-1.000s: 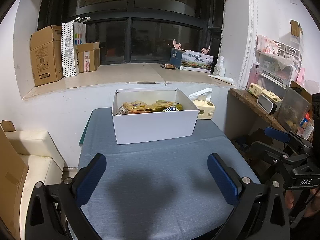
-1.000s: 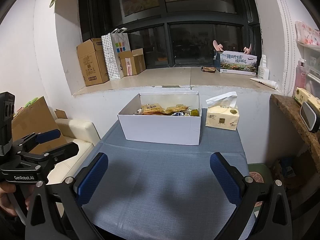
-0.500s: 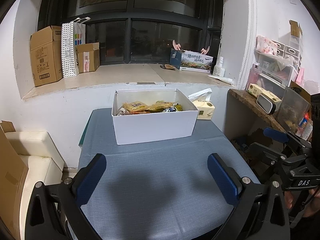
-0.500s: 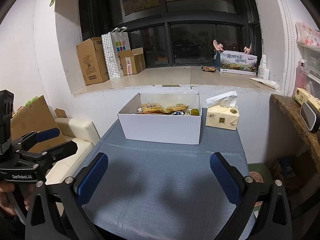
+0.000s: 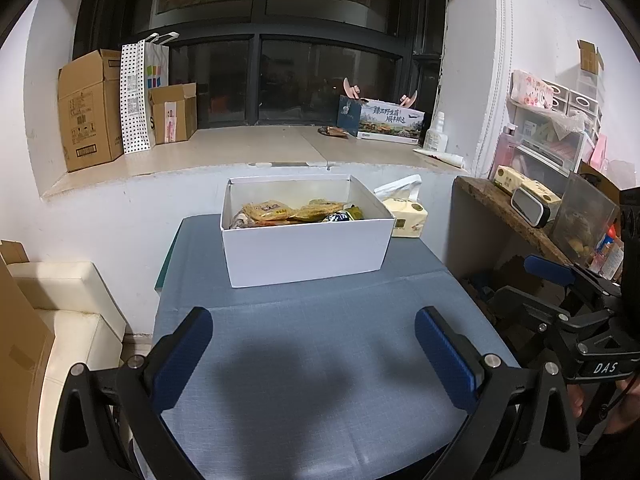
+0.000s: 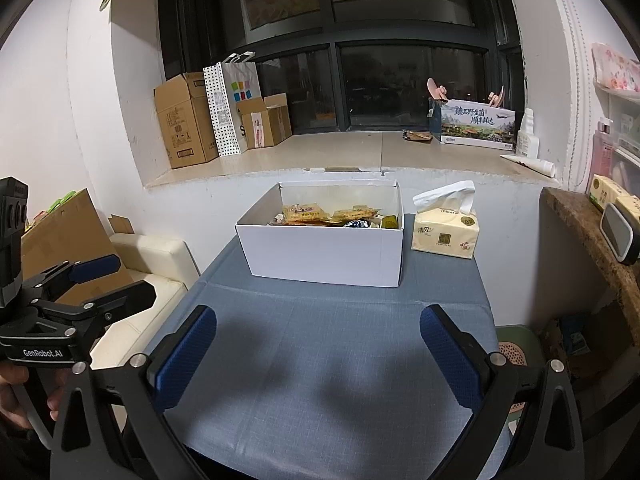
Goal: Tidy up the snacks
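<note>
While both grippers gape empty over table, tissue pack sits just beside snack box.

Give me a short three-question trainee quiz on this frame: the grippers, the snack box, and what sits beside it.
1. True or false: the left gripper is shut on a snack packet.
2. What sits on the blue table right of the white box? A) tissue pack B) kettle C) bowl
3. Fill in: the snacks lie ____ the white box.

Key
1. False: both it and the right gripper are open and hold nothing.
2. A: the tissue pack.
3. Inside.
</note>
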A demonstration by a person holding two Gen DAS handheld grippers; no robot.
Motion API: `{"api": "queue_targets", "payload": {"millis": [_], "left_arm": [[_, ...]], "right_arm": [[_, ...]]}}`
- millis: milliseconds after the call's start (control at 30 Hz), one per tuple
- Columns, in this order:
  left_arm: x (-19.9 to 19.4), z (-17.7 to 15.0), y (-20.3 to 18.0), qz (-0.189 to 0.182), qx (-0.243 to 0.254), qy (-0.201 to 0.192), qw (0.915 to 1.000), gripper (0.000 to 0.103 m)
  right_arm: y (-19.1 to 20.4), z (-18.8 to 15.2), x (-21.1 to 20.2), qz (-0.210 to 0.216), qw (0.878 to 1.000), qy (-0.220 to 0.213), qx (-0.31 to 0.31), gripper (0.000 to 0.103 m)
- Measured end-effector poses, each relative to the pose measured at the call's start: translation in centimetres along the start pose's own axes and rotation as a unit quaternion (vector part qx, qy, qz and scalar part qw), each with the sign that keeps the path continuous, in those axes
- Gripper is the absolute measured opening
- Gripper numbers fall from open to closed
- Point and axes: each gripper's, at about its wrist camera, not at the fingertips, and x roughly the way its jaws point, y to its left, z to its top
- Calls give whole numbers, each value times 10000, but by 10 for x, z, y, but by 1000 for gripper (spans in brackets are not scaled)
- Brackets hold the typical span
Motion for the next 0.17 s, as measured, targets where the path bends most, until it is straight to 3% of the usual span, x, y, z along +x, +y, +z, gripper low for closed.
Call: {"api": "queue_targets", "payload": {"millis": [167], "left_arm": [[-1, -1, 1, -135, -30, -76, 9999, 103]], "right_arm": [[0, -1, 0, -2, 10000, 19, -5, 103]]}}
